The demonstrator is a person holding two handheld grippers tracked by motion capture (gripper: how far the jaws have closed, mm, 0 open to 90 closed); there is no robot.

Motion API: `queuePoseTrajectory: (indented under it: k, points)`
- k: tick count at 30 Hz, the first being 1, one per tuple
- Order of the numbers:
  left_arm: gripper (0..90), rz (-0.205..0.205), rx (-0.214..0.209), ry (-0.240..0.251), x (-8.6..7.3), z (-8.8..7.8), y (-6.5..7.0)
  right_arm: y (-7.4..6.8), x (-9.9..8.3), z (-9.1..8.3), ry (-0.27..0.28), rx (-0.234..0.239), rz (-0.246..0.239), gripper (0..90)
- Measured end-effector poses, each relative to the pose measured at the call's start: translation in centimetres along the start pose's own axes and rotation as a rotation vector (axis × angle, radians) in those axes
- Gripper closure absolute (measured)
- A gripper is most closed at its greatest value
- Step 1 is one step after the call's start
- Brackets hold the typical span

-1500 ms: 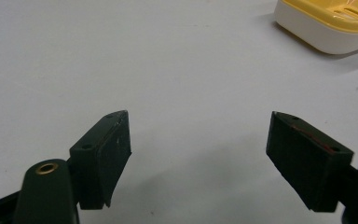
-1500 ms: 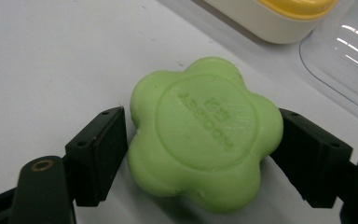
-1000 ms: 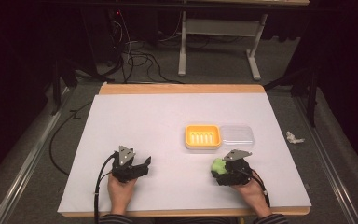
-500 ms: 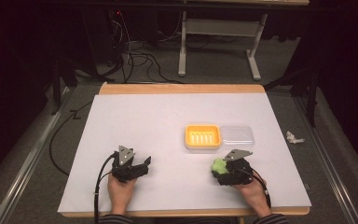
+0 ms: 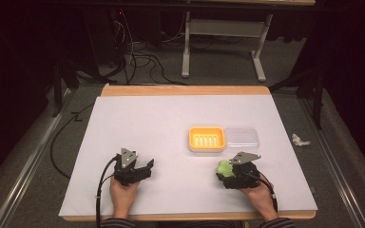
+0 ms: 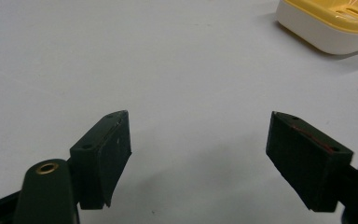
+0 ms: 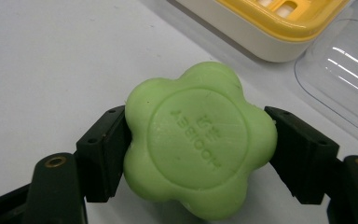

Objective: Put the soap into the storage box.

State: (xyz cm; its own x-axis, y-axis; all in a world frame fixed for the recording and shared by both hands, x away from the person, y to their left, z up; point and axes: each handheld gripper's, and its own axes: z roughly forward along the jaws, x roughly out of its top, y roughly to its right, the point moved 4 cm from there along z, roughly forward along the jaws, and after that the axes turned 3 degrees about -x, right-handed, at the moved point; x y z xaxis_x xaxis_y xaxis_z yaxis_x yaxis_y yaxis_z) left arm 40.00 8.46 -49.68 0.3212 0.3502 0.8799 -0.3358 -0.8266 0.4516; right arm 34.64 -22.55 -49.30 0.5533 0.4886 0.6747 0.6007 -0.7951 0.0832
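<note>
- I count two grippers: my left gripper (image 5: 145, 167) and my right gripper (image 5: 223, 172), each held in one hand, both low over the white table (image 5: 161, 123).
- One green soap (image 7: 199, 140), flower-shaped with rounded lobes, sits squarely between the right jaws, which press on its two sides and hold it.
- Raised lettering is stamped in a round panel on the soap's face. It reads upside down from the right gripper view, and I cannot make out the words with any certainty.
- One yellow soap dish (image 5: 207, 139) on a white base lies just ahead of the right jaws; in the right gripper view it is beyond the soap, up and to the right.
- One clear lid (image 5: 240, 137) lies touching the dish's far side, right of the right jaws; its edge comes close to the right-hand jaw.
- My left jaws stand wide apart with bare table between them; the dish (image 6: 328, 25) shows far ahead and to their right.
- One crumpled white scrap (image 5: 300, 140) lies on the floor off the table's right edge.
</note>
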Motion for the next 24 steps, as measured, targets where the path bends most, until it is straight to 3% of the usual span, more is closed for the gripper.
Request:
queuePoseTrajectory:
  k: [13, 24]
  points:
    - [22.6, 0.001, 0.0, 0.001, 0.0, 0.0, 0.0, 0.6, 0.9, -1.4, 0.04, 0.011, 0.016, 27.2]
    - [22.6, 0.001, 0.0, 0.0, 0.0, 0.0, 0.0, 1.9, 3.0, -3.4, 0.081, 0.026, 0.029, 27.2]
